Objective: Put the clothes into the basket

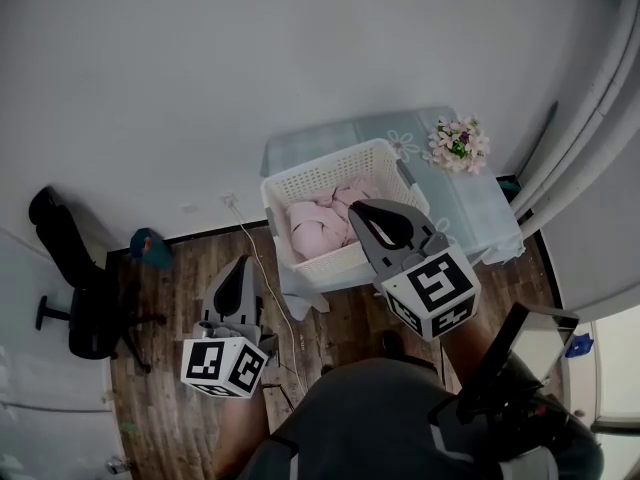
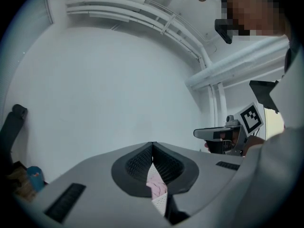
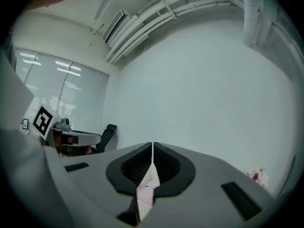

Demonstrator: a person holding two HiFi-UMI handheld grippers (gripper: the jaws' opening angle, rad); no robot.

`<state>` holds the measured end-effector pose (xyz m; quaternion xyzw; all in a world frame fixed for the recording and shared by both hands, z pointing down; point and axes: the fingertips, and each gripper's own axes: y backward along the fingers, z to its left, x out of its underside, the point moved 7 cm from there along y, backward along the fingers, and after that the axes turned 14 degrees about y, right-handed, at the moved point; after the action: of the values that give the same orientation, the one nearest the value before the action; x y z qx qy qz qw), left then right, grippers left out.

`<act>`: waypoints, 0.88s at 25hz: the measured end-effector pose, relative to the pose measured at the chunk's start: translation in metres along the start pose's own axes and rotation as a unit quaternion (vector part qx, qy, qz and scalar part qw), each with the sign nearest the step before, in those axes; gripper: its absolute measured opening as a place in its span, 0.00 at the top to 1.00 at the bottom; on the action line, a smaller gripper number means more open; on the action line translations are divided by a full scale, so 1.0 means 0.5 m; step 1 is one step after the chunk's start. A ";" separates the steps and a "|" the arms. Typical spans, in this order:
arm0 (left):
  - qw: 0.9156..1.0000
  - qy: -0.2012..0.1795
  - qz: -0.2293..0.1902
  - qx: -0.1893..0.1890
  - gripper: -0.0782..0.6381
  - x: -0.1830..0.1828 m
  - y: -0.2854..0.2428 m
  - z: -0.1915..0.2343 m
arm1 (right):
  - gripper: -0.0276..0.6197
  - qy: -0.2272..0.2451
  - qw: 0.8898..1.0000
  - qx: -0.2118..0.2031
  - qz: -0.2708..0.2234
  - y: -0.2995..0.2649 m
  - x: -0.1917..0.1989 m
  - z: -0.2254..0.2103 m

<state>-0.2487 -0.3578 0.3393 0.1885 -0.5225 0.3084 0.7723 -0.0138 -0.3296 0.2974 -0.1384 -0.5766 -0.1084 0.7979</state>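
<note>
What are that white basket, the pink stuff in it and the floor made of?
Basket: probably matte white plastic, given its moulded lattice holes. Clothes: soft pink fabric, it folds and creases. Floor: dark wood planks or laminate; plank seams show.

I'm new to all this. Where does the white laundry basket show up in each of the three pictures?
Head view: the basket sits at centre, with pink clothes inside.
Left gripper view: bottom centre, a sliver of the basket shows under the shut left tongs.
Right gripper view: bottom centre, a sliver shows under the shut right tongs.
Shared landmark: the black office chair, left in all three.
</note>
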 end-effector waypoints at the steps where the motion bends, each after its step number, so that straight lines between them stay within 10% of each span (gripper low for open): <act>1: 1.000 -0.001 -0.001 0.000 0.88 -0.001 -0.001 0.000 | 0.92 0.000 1.000 0.000 0.000 -0.001 0.000 -0.001; 22: 1.000 0.013 -0.008 -0.008 0.88 -0.008 -0.030 0.017 | 0.92 -0.008 1.000 -0.004 0.000 -0.025 0.008 -0.029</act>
<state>-0.2455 -0.3755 0.3394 0.1819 -0.5137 0.3005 0.7828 -0.0037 -0.3464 0.2983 -0.1427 -0.5826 -0.1095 0.7926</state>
